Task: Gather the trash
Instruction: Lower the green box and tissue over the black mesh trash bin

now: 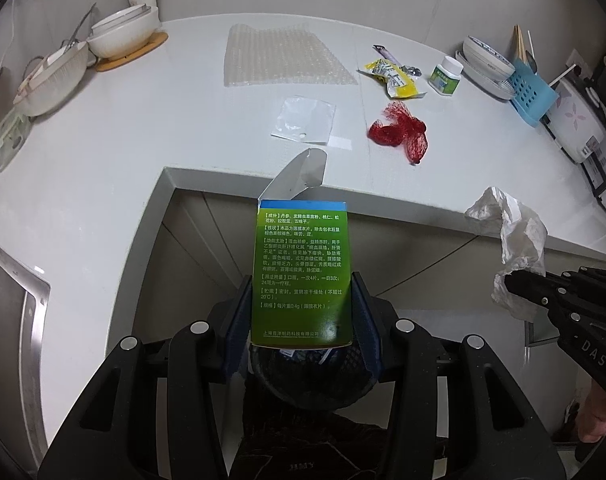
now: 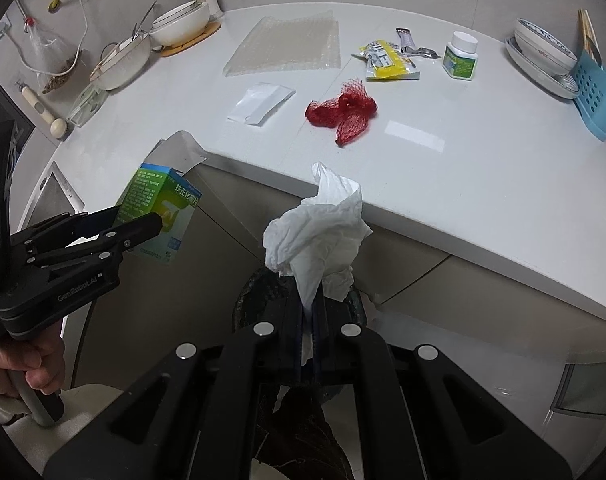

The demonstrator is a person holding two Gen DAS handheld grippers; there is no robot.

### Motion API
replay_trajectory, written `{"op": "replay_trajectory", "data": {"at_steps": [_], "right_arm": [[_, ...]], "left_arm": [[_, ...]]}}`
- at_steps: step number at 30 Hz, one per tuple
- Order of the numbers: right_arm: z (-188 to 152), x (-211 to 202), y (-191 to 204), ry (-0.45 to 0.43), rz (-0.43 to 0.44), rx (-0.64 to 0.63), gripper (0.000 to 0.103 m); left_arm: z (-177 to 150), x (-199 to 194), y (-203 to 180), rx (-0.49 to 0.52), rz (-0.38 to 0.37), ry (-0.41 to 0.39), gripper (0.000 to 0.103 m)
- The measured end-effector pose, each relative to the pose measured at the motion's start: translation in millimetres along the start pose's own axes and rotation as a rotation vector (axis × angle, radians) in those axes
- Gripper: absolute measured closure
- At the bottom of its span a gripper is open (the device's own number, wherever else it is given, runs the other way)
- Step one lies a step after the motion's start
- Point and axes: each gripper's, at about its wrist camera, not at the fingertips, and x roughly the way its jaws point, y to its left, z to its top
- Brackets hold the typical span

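Note:
My left gripper (image 1: 301, 312) is shut on a green medicine box (image 1: 301, 268) with its top flap hanging open, held off the counter's front edge above a dark mesh bin (image 1: 315, 376). In the right wrist view the same box (image 2: 159, 212) sits in the left gripper (image 2: 143, 222) at the left. My right gripper (image 2: 313, 304) is shut on a crumpled white tissue (image 2: 323, 224), also above the dark bin (image 2: 255, 292). On the white counter (image 1: 143, 128) lie a red mesh net (image 1: 399, 130), a yellow wrapper (image 1: 391, 76), a clear plastic sachet (image 1: 305, 120) and a bubble wrap sheet (image 1: 283, 56).
A white pill bottle (image 2: 459, 56) stands by the yellow wrapper. Bowls on a wooden coaster (image 2: 183, 26) sit at the back left, stacked dishes (image 2: 543, 56) and a blue utensil holder (image 2: 595, 96) at the right. A sink (image 1: 7, 308) lies at the left. A hand (image 2: 27, 364) grips the left tool's handle.

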Motion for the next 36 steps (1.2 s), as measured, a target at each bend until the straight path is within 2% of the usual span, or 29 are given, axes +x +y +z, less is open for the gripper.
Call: {"op": "replay_trajectory", "data": {"at_steps": [19,23,29,31,36], "right_arm": [[-34,63,-2,0.108,0.022,-0.035,0.1],[-40,79,-5,0.14,0.03,-0.028,0.1],[-51,107,-13,0.18,0.03,-0.026,0.1],[-53,119,-17,0.222,0.0,-0.013,0.1],[-58,136,-22,0.245,0.018,0.002,0.1]], "left_arm": [[-42,58,11,-0.011,0.014,0.036,0.057],[-50,72,13,-0.028,-0.003,0.055,0.057],[-59,90,5,0.02,-0.009,0.049,0.057],[-61,98,4,0.03,-0.011,0.057,0.057],[-63,116,2,0.038,0.003,0.095,0.057]]}}
